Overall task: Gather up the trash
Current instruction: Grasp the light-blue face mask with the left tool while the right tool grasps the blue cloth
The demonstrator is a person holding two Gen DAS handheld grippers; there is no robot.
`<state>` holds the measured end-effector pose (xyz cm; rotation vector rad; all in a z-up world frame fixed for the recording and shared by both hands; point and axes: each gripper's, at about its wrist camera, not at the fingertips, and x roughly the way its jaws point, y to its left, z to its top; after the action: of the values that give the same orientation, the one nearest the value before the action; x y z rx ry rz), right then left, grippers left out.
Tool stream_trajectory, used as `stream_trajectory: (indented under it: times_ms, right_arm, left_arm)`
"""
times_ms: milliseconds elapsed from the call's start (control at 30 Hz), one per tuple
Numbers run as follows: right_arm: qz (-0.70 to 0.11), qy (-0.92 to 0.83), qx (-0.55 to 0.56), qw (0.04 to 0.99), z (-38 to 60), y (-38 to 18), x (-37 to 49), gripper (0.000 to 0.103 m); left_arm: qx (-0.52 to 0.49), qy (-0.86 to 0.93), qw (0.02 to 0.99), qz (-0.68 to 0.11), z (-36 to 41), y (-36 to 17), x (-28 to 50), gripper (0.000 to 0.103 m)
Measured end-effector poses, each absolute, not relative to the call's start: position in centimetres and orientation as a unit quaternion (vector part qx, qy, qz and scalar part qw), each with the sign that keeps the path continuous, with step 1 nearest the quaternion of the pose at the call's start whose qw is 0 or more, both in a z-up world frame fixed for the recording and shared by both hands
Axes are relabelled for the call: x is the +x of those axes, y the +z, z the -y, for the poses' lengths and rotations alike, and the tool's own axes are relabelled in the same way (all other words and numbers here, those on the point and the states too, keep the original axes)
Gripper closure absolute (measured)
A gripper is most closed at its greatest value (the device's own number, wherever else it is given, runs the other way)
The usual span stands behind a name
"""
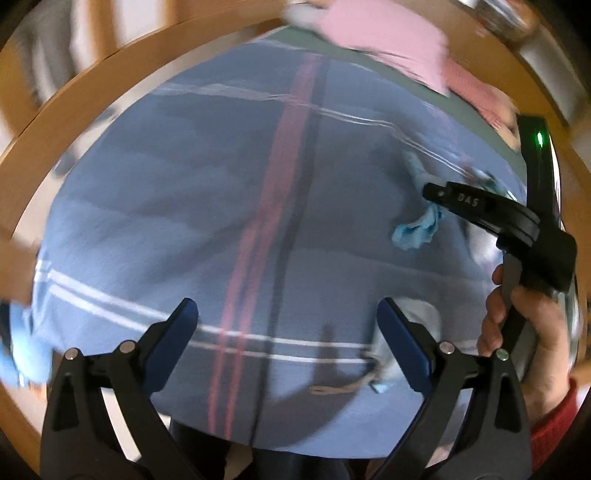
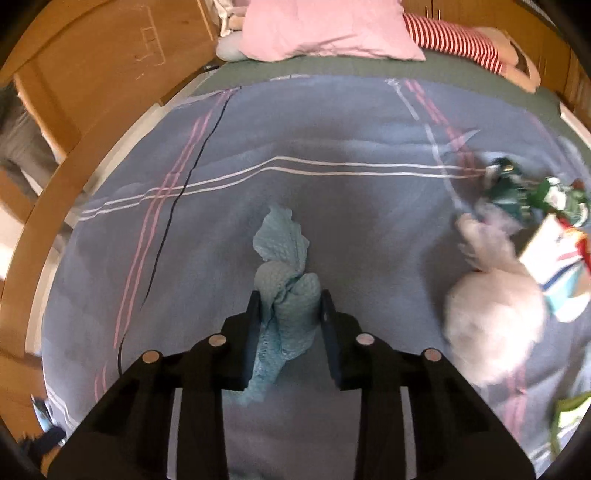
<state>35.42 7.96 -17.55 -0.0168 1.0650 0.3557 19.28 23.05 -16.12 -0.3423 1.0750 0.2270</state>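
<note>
On the bed, near the middle of the blue striped blanket (image 2: 332,192), the right tongs (image 2: 290,314) are clamped on a crumpled pale-blue paper towel (image 2: 286,295), both pads pressing its sides while its loose end sticks out ahead. Only the right wrist view shows the litter toward the blanket's right edge: a white fluffy bundle (image 2: 495,317), green wrappers (image 2: 517,188) and a small printed carton (image 2: 554,258). It also shows a pink pillow (image 2: 325,33) and a red-and-white striped cloth (image 2: 450,40) at the far edge. The left wrist view, blurred, shows the left tongs (image 1: 288,332) with jaws standing wide apart and nothing between them, above bare blanket. At its right, a hand (image 1: 524,325) in a red sleeve holds the other tongs with the towel. A wooden bed frame (image 2: 92,110) runs around the blanket.
</note>
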Motion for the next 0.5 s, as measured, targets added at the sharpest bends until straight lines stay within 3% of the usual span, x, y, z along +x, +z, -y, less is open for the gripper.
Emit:
stream_trajectory:
  times_ms: [233, 333, 500]
  right_arm:
    - [-0.503, 0.14, -0.011, 0.853, 0.6, -13.4, 29.3, 0.071]
    - [-0.505, 0.133, -0.024, 0.852, 1.9, -13.1, 27.7, 0.071]
    - [-0.521, 0.134, -0.026, 0.842, 5.0, -13.5, 23.9, 0.071]
  left_arm:
    - [0.01, -0.003, 0.851, -0.526, -14.9, -17.2, 21.3, 0.007]
    - [0.097, -0.012, 0.842, -0.531, -12.2, -18.6, 21.5, 0.014]
    - [0.138, -0.027, 0.819, -0.556, -10.8, -20.7, 22.3, 0.041]
